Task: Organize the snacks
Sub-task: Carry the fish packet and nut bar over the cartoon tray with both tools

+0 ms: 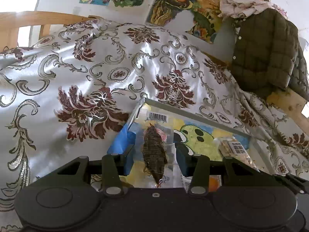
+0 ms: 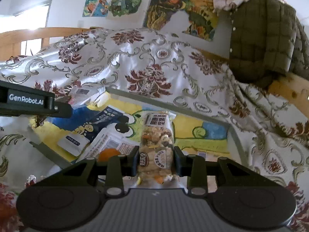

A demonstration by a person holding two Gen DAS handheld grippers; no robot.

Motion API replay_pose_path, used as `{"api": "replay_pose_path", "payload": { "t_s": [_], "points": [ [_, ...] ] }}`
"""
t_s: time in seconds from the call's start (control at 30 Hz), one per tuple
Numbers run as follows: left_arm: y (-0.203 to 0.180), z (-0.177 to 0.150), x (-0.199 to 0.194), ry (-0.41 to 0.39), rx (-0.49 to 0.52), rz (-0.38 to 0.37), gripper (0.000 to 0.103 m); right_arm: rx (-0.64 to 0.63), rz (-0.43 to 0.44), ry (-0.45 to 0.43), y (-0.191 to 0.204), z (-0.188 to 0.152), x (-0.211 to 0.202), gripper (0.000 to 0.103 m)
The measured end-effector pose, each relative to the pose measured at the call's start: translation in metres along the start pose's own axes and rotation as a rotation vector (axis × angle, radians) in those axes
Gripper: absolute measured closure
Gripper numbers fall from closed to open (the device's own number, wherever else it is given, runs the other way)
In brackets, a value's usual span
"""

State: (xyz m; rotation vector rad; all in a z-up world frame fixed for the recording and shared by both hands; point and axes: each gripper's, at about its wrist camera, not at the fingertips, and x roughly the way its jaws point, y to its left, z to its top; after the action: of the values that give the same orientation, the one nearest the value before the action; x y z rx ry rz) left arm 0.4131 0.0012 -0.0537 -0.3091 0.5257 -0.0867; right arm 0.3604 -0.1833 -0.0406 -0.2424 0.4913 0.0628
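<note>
Left wrist view: sits just behind own gripper, looks forward and slightly down, close over tray on patterned cloth
Right wrist view: same low forward angle from behind own gripper, tray near
Both share tray, cloth, posters on wall, green jacket at right

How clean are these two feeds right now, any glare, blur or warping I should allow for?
Left wrist view: strong sheen on the satin cloth, a blown-out window at the top left, and reflections on the clear snack packet in the left gripper. Right wrist view: sharp enough to read the nut mix pack. Both views: fisheye bending, dark corners.
</note>
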Motion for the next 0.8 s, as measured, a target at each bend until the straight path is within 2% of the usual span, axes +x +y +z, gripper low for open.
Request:
{"api": "replay_pose_path", "payload": {
  "t_s": [0.33, 0.7, 0.8],
  "points": [
    [0.01, -0.003, 0.019, 0.117, -0.024, 0.026, 0.055, 0.002, 0.001, 0.03, 0.0, -0.003, 0.008, 0.063],
    [0.005, -0.004, 0.019, 0.139, 0.022, 0.04, 0.054, 0.021, -0.018, 0.053, -0.005, -0.004, 0.008, 0.062],
    [0.004, -0.002, 0.018, 0.145, 0.021, 0.036, 0.054, 0.031, -0.02, 0.046, -0.007, -0.001, 0.006, 0.058]
  ]
}}
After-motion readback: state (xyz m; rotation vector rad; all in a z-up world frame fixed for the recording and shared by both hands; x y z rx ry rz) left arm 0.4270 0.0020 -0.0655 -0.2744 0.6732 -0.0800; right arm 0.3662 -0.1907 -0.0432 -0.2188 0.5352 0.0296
